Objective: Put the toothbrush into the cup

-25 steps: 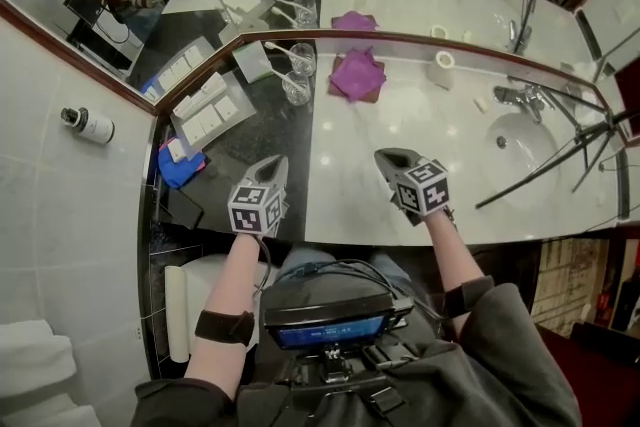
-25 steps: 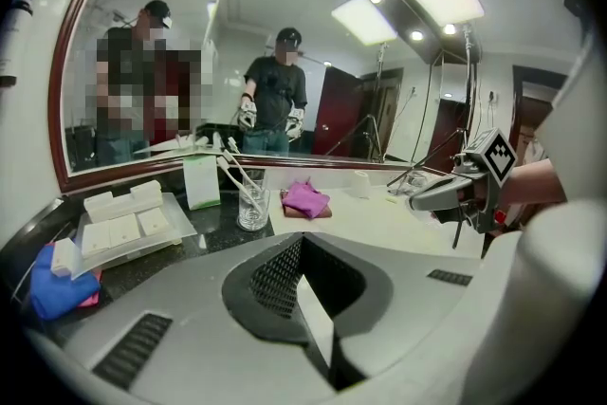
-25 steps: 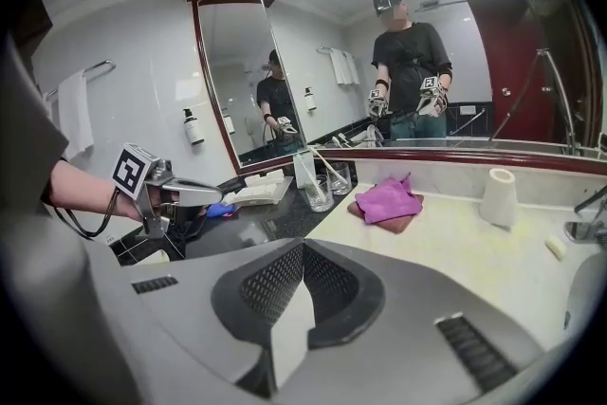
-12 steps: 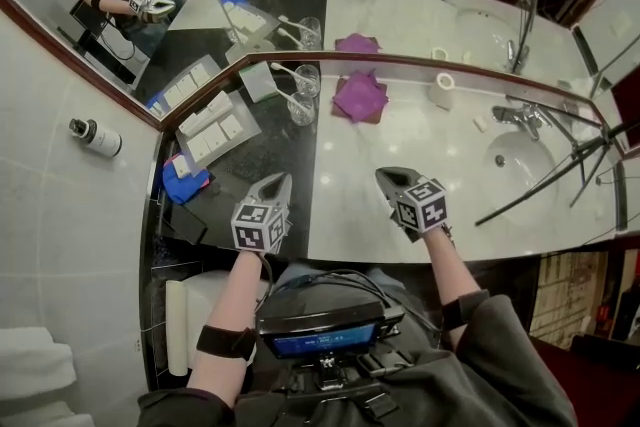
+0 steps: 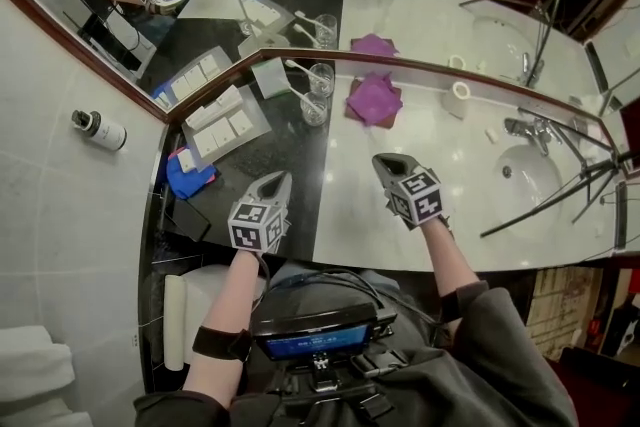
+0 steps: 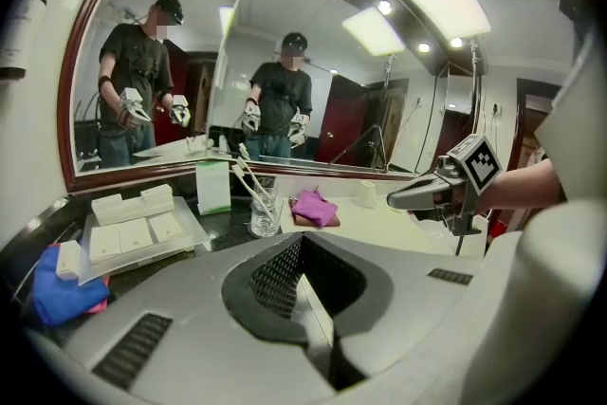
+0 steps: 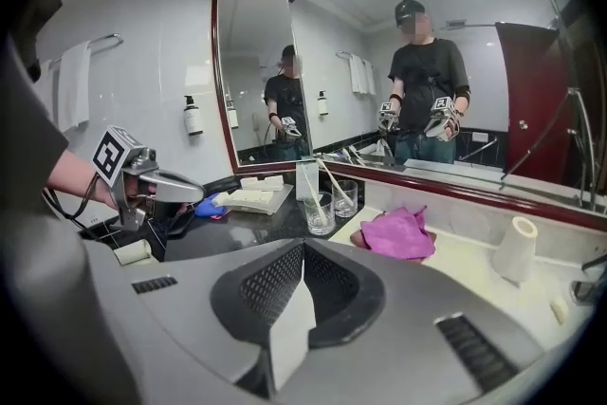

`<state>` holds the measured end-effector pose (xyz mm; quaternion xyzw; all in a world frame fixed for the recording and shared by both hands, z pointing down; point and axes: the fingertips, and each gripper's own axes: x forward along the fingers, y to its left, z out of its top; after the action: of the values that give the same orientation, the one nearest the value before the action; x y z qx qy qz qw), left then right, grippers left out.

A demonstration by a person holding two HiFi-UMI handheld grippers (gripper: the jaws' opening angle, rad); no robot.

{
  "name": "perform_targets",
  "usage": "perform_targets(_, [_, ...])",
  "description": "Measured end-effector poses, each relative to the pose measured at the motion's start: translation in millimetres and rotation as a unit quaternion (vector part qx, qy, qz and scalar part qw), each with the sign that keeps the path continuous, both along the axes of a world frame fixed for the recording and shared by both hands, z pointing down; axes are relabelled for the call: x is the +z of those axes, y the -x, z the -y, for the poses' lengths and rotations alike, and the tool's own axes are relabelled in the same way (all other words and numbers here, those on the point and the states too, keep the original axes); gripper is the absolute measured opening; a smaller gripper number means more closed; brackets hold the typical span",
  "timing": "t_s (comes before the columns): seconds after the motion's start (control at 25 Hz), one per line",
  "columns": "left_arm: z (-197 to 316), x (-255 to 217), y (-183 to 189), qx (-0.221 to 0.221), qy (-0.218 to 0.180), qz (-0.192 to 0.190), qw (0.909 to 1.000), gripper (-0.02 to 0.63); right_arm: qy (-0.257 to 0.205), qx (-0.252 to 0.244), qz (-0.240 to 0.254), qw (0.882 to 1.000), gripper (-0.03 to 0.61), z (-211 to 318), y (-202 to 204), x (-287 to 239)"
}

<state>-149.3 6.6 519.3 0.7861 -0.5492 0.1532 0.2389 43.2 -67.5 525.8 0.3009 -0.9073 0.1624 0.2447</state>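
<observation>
Two clear glass cups (image 5: 313, 107) (image 5: 321, 75) stand at the mirror where dark and white counter meet, a white toothbrush (image 5: 300, 97) leaning in each. They also show in the right gripper view, cups (image 7: 319, 213) (image 7: 345, 197), and in the left gripper view, cup (image 6: 263, 214). My left gripper (image 5: 278, 177) (image 6: 302, 242) hovers over the dark counter's front, shut and empty. My right gripper (image 5: 385, 158) (image 7: 303, 247) is over the white counter; its jaws are just opening from almost together, nothing between them. Both are well short of the cups.
A purple cloth (image 5: 375, 102) lies right of the cups, a paper roll (image 5: 459, 95) beyond it. A white tray (image 5: 222, 115) of soaps, a green-white box (image 5: 270, 75) and a blue cloth (image 5: 187, 175) sit left. Sink (image 5: 530, 170) and faucet (image 5: 525, 130) are right.
My right gripper has moved a little forward and left, toward the cups. The left gripper has barely shifted. The head view has drifted, so the counter sits lower in the picture.
</observation>
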Motion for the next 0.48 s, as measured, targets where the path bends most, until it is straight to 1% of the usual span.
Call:
perform_targets(0.04, [1, 0, 4, -0.002, 0.000, 0.000, 1.0000, 0.003, -0.005, -0.006, -0.005, 1.000, 0.022, 4, 7, -2])
perform_targets(0.12, [4, -1, 12, -0.005, 0.000, -0.001, 1.0000, 0.003, -0.013, -0.021, -0.013, 1.000, 0.063, 14, 22, -4])
perform_targets(0.2, [7, -1, 19, -0.007, 0.000, -0.002, 1.0000, 0.003, -0.021, -0.035, -0.024, 0.999, 0.079, 25, 36, -4])
perform_targets(0.28, [10, -2, 25, -0.008, -0.001, -0.003, 1.0000, 0.003, -0.030, -0.048, -0.037, 0.998, 0.112, 38, 50, -4])
perform_targets(0.48, [23, -1, 43, -0.019, -0.003, -0.011, 0.9998, 0.003, -0.058, -0.074, -0.061, 0.994, 0.156, 77, 86, -10])
